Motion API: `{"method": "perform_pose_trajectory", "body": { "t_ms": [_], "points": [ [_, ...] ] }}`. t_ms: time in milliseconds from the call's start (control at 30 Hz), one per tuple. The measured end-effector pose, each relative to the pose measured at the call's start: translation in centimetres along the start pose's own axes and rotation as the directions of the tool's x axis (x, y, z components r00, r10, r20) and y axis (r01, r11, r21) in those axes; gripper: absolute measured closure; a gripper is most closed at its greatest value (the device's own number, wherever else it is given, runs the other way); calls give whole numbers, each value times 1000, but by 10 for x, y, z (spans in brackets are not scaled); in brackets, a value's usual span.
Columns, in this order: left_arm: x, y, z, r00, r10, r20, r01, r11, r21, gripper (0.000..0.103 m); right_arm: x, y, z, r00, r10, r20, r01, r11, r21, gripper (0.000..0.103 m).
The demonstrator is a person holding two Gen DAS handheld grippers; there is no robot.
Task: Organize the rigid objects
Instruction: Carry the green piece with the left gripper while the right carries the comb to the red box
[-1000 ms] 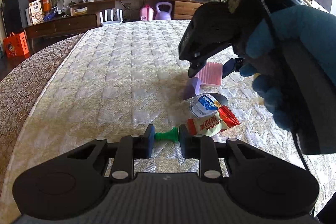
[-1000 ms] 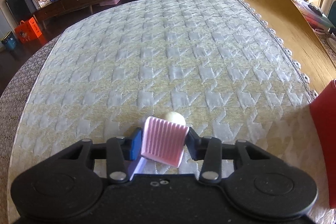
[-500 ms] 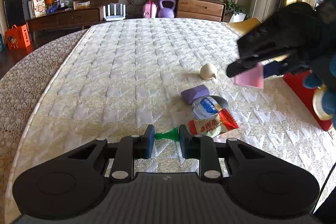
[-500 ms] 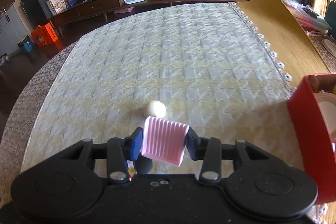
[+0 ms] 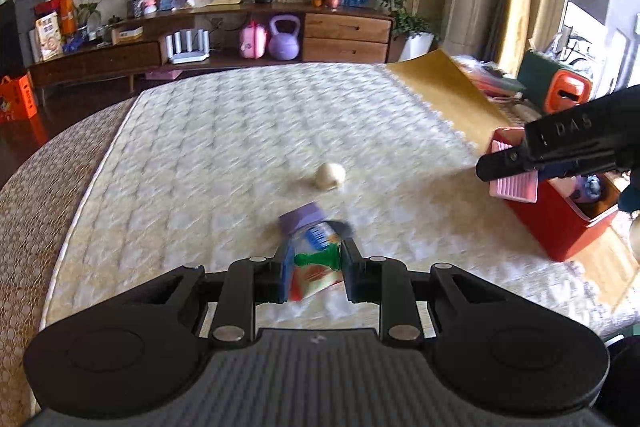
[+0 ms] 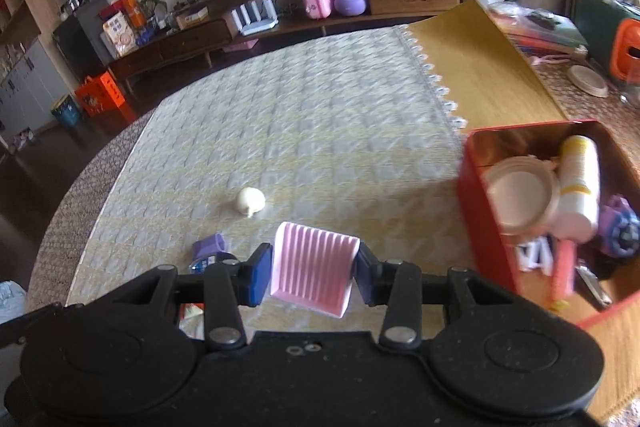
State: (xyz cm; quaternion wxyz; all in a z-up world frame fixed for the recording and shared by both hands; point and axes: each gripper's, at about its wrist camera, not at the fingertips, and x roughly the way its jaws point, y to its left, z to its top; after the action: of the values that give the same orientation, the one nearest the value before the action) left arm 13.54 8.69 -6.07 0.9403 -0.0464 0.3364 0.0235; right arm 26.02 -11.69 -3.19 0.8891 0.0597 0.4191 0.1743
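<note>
My left tongs [image 5: 314, 269] are clamped on a small green plastic piece [image 5: 318, 259], pinched crosswise between the two pads and lifted clear of the table [image 5: 224, 147]. Just beyond and below it, blurred, I see a red and yellow snack packet [image 5: 316, 281], a clear item with a blue and white label [image 5: 316, 237] and a purple block [image 5: 302, 217], all bunched together near my tongs. Farther out on the quilted cloth a cream-coloured ball [image 5: 330, 175] lies by itself, well apart from that bunch.

My right tongs [image 6: 314, 267] are clamped on a pink ribbed piece [image 6: 312, 267], which sits upright between the pads with its ridges running near to far. In the left view the same pink piece shows at the tip of the right tongs, held in front of the near left corner of the red box [image 6: 480, 211]; whether it touches the wall I cannot tell. From the right view the pink piece is left of the box and not inside it.

The red box stands at the right side of the table, on the wood-coloured mat [image 6: 480, 67] past the lace edge of the cloth. Inside it I can make out a round cream lid [image 6: 520, 193], a white and yellow bottle [image 6: 580, 187] lying on its side, a purple and blue toy [image 6: 620, 231] at the right wall, and a pink stick [image 6: 564, 267] towards the near side. The rest of its contents are too blurred to tell.
</note>
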Motion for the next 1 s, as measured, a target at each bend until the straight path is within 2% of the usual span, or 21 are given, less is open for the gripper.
{"method": "perform_pose_trajectory", "body": {
  "t_ms": [233,433,633,1000],
  "points": [
    [-10,-41,20,999,-47,11,47,998,34,79,-39,-36,-2,998,0,58,-1,1000,12,61],
    [-3,-76,34,996,-87,-14,88,995,49,79,-63,-72,-4,996,-22,82,20,999,30,61],
    [11,-110,41,992,-116,-57,120,991,65,79,-76,-116,-5,993,-70,91,65,996,59,61],
    [30,-173,61,984,-162,-75,172,971,167,79,-78,-173,-6,985,-147,87,140,987,76,61]
  ]
}}
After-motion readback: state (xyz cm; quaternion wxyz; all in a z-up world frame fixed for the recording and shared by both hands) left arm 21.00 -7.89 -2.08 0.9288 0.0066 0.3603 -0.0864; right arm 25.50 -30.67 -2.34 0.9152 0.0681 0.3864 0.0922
